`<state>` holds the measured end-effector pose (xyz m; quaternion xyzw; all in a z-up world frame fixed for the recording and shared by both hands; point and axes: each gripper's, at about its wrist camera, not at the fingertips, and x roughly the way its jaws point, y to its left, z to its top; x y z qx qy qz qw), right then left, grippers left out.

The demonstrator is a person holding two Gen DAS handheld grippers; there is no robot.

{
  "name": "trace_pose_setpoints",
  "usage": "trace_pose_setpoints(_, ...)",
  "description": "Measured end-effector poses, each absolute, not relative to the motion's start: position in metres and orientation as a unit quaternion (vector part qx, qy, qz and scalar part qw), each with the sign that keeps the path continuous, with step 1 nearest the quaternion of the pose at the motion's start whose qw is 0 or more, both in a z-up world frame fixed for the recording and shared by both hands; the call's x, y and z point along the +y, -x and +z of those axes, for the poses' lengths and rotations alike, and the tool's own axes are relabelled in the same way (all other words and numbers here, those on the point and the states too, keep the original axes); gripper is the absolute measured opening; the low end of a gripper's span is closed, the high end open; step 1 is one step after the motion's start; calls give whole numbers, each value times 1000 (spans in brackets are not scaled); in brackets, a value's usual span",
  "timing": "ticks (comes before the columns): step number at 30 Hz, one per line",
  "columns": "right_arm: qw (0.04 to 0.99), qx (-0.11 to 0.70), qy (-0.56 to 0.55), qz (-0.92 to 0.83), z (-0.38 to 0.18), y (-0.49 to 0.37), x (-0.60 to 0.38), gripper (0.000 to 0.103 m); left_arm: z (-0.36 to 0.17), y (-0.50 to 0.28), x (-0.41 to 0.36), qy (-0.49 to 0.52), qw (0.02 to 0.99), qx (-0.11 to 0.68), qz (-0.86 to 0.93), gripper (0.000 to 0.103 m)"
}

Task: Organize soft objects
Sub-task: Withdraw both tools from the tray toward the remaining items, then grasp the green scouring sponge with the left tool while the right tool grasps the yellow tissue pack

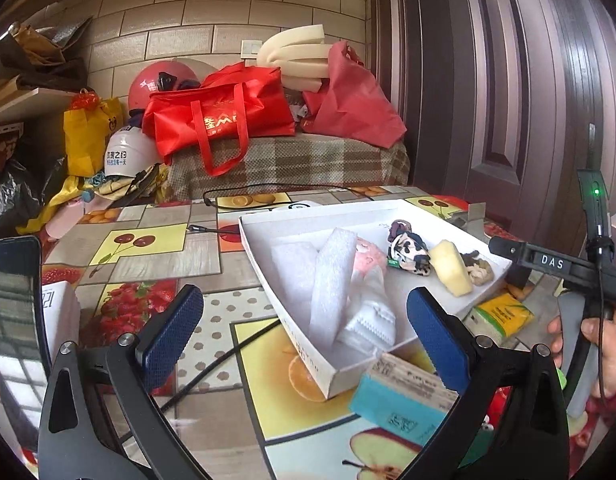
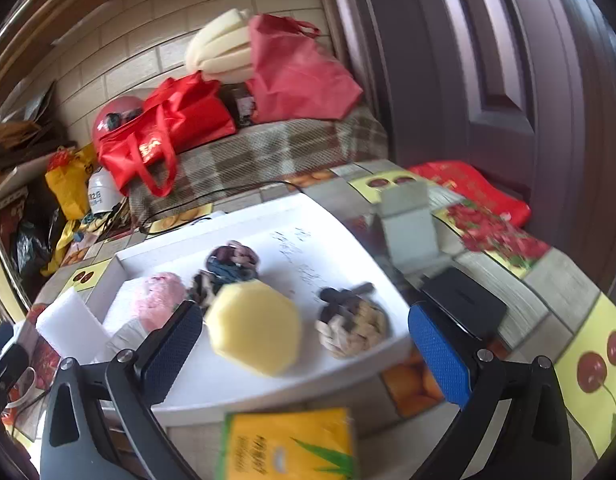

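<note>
Left gripper: jaws spread wide with nothing between the blue pads; it tilts gently down at the near corner of the white tray, hanging above the tablecloth just short of the tray wall
Right gripper: jaws spread as wide as they go, pinching nothing; pitched gently down over the near rim of the white tray, with the sponge and the braided ring seen in the gap between the pads but clear of them
Right hand: seen from the left wrist view, to the right of the tray, fingers wrapped round the grey handle of the right gripper's body
Yellow pack: lies on the table just outside the tray's near rim, under the right gripper
Teal pack: lies at the tray's near corner, touching or nearly touching the wall
White towels: rolled and folded, piled in the left part of the tray
Pink cloth: in the tray, beside the towels
Yellow sponge: on the tray floor, near its front rim
Braided ring: brown and cream, on the tray floor just right of the sponge, apart from it
Patterned scrunchies: in the tray behind the sponge, towards the far wall
Red bags: well beyond the tray, on a checked bench against the tiled wall
</note>
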<state>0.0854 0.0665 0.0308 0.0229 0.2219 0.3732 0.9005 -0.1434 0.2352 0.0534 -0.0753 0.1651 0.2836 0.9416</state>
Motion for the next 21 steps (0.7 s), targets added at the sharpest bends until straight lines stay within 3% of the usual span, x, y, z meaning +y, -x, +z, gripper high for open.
trace_pose_setpoints(9, 885, 292, -43, 361, 14, -103, 21, 103, 46, 155, 198, 41, 948, 225, 219, 103)
trace_pose_setpoints(15, 865, 299, 24, 403, 10, -84, 31, 103, 33, 148, 174, 44, 945, 298, 128, 103)
trace_pose_setpoints(21, 834, 304, 116, 445, 2, -59, 72, 103, 22, 136, 138, -29, 935, 333, 115, 102)
